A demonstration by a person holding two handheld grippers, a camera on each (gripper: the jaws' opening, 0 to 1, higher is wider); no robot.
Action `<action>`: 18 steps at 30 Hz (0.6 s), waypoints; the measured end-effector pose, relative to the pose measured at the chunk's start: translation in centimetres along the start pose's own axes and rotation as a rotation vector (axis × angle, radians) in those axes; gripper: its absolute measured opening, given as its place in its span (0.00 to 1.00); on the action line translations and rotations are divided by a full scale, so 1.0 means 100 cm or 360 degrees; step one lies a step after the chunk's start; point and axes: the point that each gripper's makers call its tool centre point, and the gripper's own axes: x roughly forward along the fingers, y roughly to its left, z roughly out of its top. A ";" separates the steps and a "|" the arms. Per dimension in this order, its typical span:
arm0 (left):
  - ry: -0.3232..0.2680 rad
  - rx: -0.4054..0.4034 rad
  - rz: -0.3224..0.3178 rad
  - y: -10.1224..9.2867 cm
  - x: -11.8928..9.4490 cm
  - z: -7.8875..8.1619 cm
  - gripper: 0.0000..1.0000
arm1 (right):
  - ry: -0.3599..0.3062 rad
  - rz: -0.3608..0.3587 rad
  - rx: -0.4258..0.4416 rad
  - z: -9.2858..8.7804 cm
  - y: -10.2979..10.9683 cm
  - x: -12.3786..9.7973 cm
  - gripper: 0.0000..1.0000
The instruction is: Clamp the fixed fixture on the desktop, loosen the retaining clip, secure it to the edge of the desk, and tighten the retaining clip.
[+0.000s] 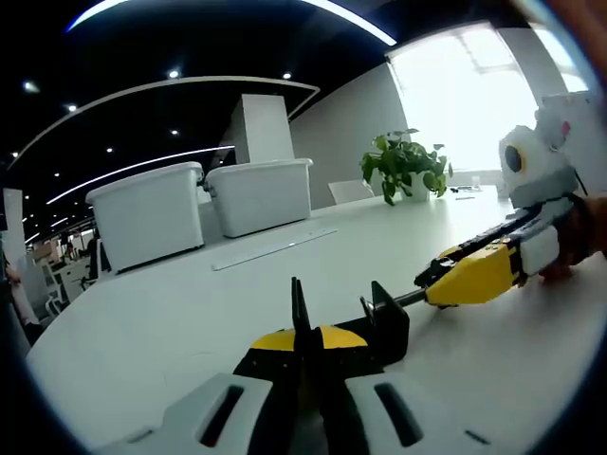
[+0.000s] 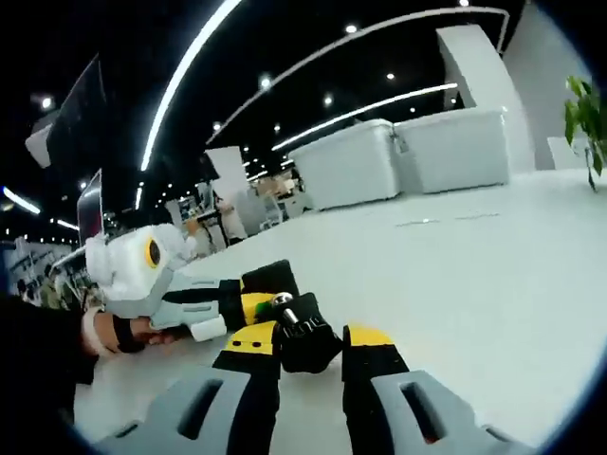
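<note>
The black clamp fixture (image 1: 384, 327) sits low over the white desk (image 1: 190, 322). My left gripper (image 1: 305, 336) is shut on its thin upright plate (image 1: 299, 303). A screw rod runs right from the fixture into the yellow jaws of my right gripper (image 1: 446, 284), held by a hand. In the right gripper view, my right gripper (image 2: 313, 339) is shut on the black knob (image 2: 305, 334) of the retaining clip, with the metal screw end (image 2: 283, 301) poking out. The left gripper (image 2: 251, 299) comes in from the left, close behind the knob, a hand (image 2: 123, 334) holding it.
Two white storage bins (image 1: 147, 218) (image 1: 261, 194) stand at the back of the desk. A potted plant (image 1: 403, 166) is by the bright window. A long flat strip (image 1: 275, 248) lies in front of the bins. The bins also show in the right gripper view (image 2: 398, 161).
</note>
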 end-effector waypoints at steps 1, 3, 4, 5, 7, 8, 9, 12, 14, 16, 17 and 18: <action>0.0000 0.0001 0.0000 0.000 0.000 0.000 0.06 | -0.0020 -0.0011 -0.0094 0.001 0.001 0.000 0.23; 0.0000 0.0003 0.0002 0.000 0.000 0.000 0.06 | -0.0047 -0.0029 -0.0215 0.001 0.003 -0.001 0.23; 0.0000 0.0004 0.0003 0.000 0.000 0.000 0.06 | -0.0056 -0.0048 -0.0275 0.002 0.005 -0.001 0.23; 0.0000 0.0003 0.0004 0.000 0.000 0.000 0.06 | -0.0069 -0.0056 -0.0347 0.002 0.006 -0.001 0.23; 0.0000 0.0000 0.0005 0.000 0.000 0.000 0.06 | -0.0084 -0.0075 -0.0452 0.003 0.008 -0.002 0.23; 0.0001 0.0001 0.0005 0.000 0.000 0.000 0.06 | -0.0088 -0.0084 -0.0502 0.003 0.009 -0.002 0.23; 0.0001 0.0001 0.0005 0.000 0.000 0.000 0.06 | -0.0091 -0.0091 -0.0547 0.003 0.009 -0.002 0.23; 0.0001 0.0000 0.0006 0.000 -0.001 0.000 0.06 | -0.0095 -0.0121 -0.0740 0.009 0.005 0.001 0.23; 0.0002 0.0001 0.0007 0.000 -0.001 0.000 0.06 | -0.0098 -0.0149 -0.0857 0.010 0.008 0.002 0.23; 0.0002 0.0004 0.0009 0.000 -0.001 0.000 0.06 | -0.0108 -0.0170 -0.1060 0.009 0.013 0.001 0.23; 0.0003 0.0006 0.0010 0.000 -0.001 0.000 0.06 | -0.0103 -0.0197 -0.1151 0.008 0.015 -0.003 0.23; 0.0003 0.0007 0.0011 0.001 -0.001 0.000 0.06 | -0.0103 -0.0214 -0.1231 0.009 0.016 -0.003 0.24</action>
